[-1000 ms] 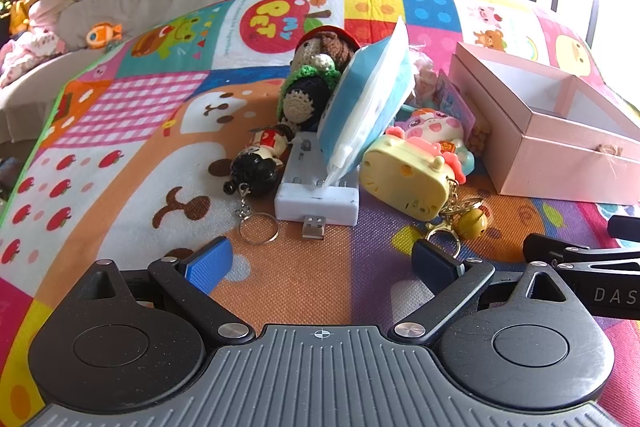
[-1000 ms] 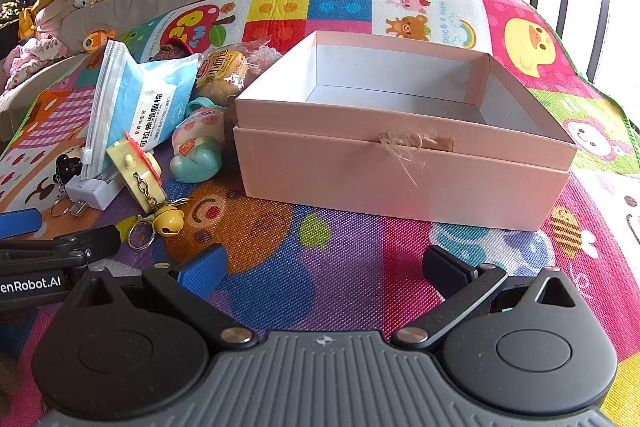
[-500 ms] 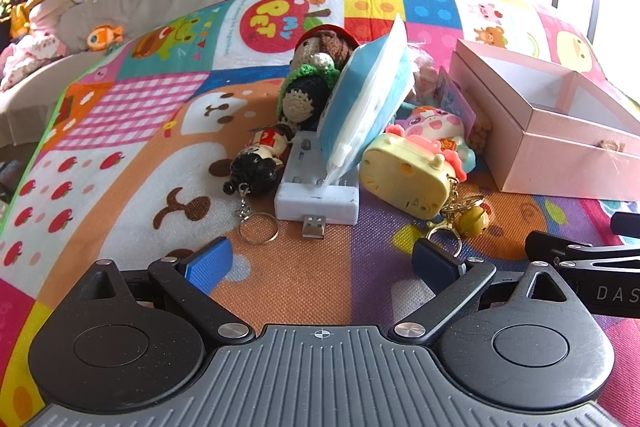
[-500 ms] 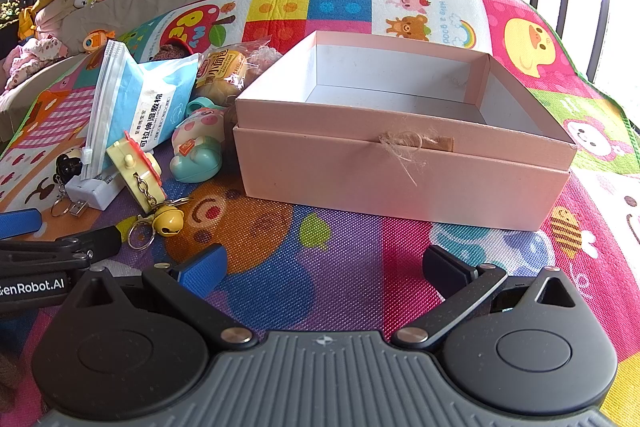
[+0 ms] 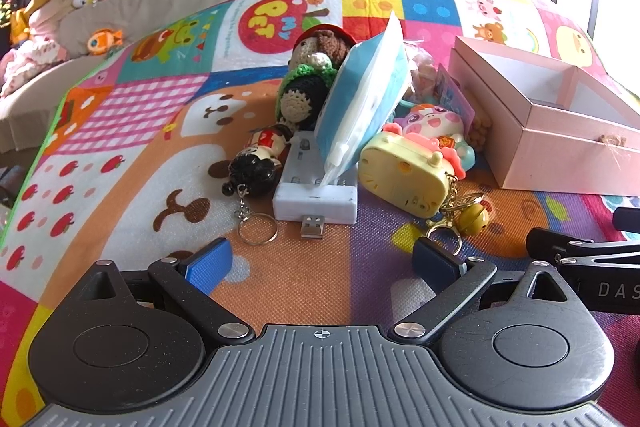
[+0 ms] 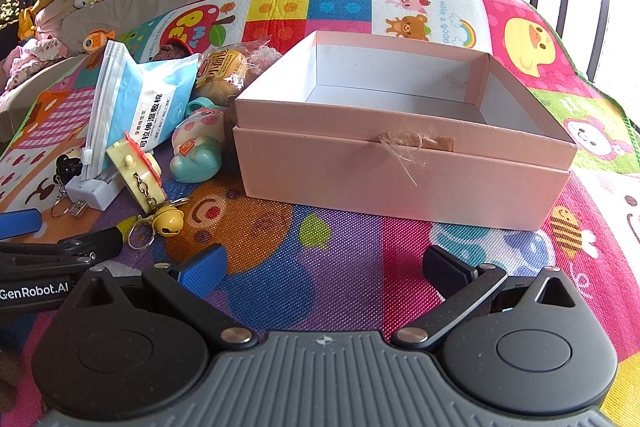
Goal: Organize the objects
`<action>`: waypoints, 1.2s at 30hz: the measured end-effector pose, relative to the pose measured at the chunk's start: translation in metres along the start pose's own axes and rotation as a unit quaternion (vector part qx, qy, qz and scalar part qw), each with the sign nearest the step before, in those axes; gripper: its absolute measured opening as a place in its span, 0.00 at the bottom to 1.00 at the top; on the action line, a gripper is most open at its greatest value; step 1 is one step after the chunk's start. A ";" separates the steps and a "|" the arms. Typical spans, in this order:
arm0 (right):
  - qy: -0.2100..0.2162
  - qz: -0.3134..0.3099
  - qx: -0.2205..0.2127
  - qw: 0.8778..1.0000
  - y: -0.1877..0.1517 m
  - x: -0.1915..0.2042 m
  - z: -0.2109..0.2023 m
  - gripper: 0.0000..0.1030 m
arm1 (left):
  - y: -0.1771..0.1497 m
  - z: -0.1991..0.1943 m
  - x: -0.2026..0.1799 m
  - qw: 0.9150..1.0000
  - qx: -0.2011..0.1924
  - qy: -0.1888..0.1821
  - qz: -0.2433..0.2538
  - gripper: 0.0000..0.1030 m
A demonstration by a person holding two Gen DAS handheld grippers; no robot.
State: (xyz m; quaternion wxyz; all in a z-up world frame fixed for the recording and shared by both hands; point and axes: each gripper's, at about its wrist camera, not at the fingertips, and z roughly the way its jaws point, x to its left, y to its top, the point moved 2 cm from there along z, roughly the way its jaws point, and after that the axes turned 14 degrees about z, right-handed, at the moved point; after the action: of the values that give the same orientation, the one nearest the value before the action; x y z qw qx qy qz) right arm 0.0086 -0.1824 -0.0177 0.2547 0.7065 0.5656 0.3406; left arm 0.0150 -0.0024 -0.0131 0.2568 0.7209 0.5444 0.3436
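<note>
**Booth:** What's in front of you?

**Me:** My left gripper (image 5: pixel 322 263) has its jaws spread wide with nothing between them. Straight ahead of it sits a heap on the play mat (image 5: pixel 120 131): a white battery charger (image 5: pixel 316 193) with its USB plug poking toward me, a blue wipes pouch (image 5: pixel 362 103) leaning on it, a black-haired doll keychain (image 5: pixel 256 163) to the left, and a yellow camera-shaped toy (image 5: pixel 404 173) with a gold bell (image 5: pixel 474 219) to the right.

**Booth:** And the right side?

**Me:** My right gripper (image 6: pixel 326 267) is also wide open, holding nothing. Directly beyond it stands the pink box (image 6: pixel 400 171): pale pink card, white inside, open, frayed twine on the near wall. The heap lies left of it.
</note>
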 end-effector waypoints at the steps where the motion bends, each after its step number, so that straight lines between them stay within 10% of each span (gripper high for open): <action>1: 0.001 -0.001 0.000 1.000 -0.001 0.000 0.000 1.00 | 0.000 0.000 0.000 1.000 0.000 0.000 0.001 0.97; 19: 0.019 -0.019 0.025 0.999 -0.011 -0.008 -0.018 1.00 | 0.004 -0.009 0.022 0.997 -0.008 -0.068 -0.047 0.97; 24: 0.025 -0.024 0.028 0.999 -0.012 -0.010 -0.020 1.00 | 0.039 -0.038 0.015 0.993 -0.111 -0.012 0.041 0.97; 28: 0.026 -0.023 0.028 0.999 -0.011 -0.011 -0.021 1.00 | 0.072 -0.014 0.002 0.991 -0.109 -0.017 0.079 0.96; 30: 0.026 -0.024 0.028 0.999 -0.011 -0.011 -0.021 1.00 | 0.080 0.010 -0.003 0.993 -0.083 -0.021 0.082 0.86; 32: 0.025 -0.024 0.028 0.999 -0.011 -0.010 -0.021 1.00 | 0.083 0.031 -0.004 0.995 -0.060 -0.026 0.074 0.47; 36: 0.024 -0.028 0.030 0.999 -0.010 -0.010 -0.020 1.00 | 0.085 0.048 0.008 0.997 -0.056 -0.037 0.047 0.45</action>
State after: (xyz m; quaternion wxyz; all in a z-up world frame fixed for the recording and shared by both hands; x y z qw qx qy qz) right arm -0.0142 -0.1898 -0.0148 0.2292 0.6895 0.6008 0.3331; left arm 0.1057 -0.0178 0.0218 0.3001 0.7426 0.4796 0.3585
